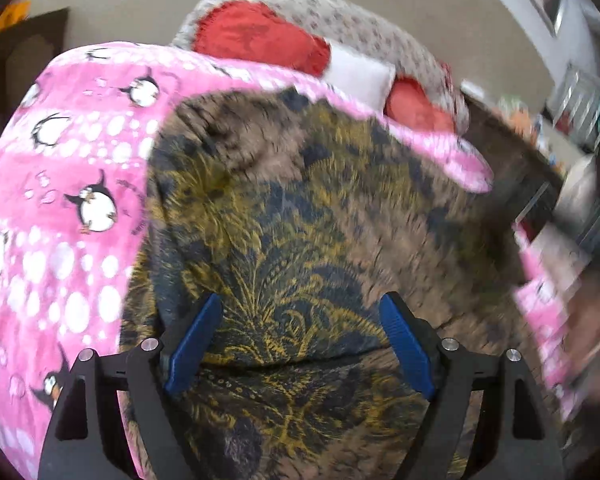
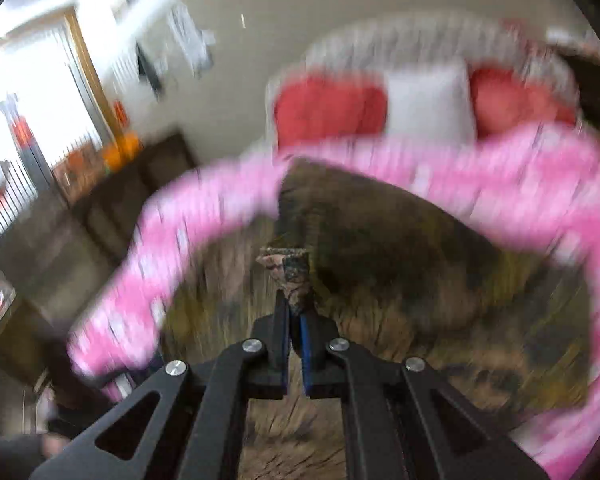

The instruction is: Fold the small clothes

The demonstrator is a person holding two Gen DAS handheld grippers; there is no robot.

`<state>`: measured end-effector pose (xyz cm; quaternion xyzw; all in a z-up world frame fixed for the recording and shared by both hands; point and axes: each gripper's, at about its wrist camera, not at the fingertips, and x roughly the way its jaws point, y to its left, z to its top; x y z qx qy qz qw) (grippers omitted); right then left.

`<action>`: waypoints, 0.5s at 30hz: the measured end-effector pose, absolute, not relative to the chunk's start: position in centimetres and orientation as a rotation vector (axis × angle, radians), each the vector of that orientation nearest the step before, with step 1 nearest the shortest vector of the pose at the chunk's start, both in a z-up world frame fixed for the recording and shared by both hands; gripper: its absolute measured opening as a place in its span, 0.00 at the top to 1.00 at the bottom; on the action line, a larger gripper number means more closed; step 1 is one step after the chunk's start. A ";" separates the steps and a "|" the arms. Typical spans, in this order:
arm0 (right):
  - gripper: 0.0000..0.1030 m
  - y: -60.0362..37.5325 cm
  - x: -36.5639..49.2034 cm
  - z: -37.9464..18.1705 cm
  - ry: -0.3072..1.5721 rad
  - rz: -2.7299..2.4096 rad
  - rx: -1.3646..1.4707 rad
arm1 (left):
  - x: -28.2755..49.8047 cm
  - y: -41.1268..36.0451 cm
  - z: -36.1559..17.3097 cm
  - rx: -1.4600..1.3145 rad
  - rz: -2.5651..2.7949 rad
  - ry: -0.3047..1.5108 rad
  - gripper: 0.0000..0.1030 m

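The garment [image 1: 300, 216] is soft woven cloth, matt, printed brown, black and mustard. Under it the blanket [image 1: 72, 184] looks like fleecy pink plush with penguin print. The left claw [image 1: 300, 344] has matt black plastic arms, ribbed blue pads [image 1: 406, 350] and shiny metal pins; the right claw [image 2: 295, 312] is built alike. Red cushions [image 1: 260, 36] look like matt textured fabric.

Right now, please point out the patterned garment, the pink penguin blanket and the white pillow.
patterned garment [image 1: 284, 208]: left wrist view, middle of its leaf print.
pink penguin blanket [image 1: 72, 184]: left wrist view, bare part left of the garment.
white pillow [image 1: 358, 76]: left wrist view, its front face.
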<state>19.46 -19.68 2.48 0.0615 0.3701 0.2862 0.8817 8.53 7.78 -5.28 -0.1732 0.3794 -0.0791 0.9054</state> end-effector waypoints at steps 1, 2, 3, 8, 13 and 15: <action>0.95 -18.2 19.1 -0.1 0.835 0.593 0.101 | 8.4 7.8 -4.9 -0.379 -0.178 0.776 0.37; 0.94 -17.2 18.5 -2.5 0.890 0.574 0.067 | 8.5 7.7 -4.5 -0.404 -0.204 0.772 0.37; 0.93 -16.6 18.0 -4.2 0.925 0.545 0.029 | 8.6 7.3 -4.4 -0.419 -0.232 0.770 0.37; 0.68 -17.7 15.9 -3.5 0.887 0.556 0.015 | 12.1 3.7 -5.0 -0.519 -0.440 0.809 0.37; 0.53 -19.1 8.6 -4.7 0.818 0.511 -0.447 | 15.1 0.0 -7.9 -0.536 -0.475 0.884 0.37; 0.41 -20.5 6.9 -4.2 0.767 0.505 -0.441 | 15.2 -0.4 -8.0 -0.560 -0.483 0.879 0.37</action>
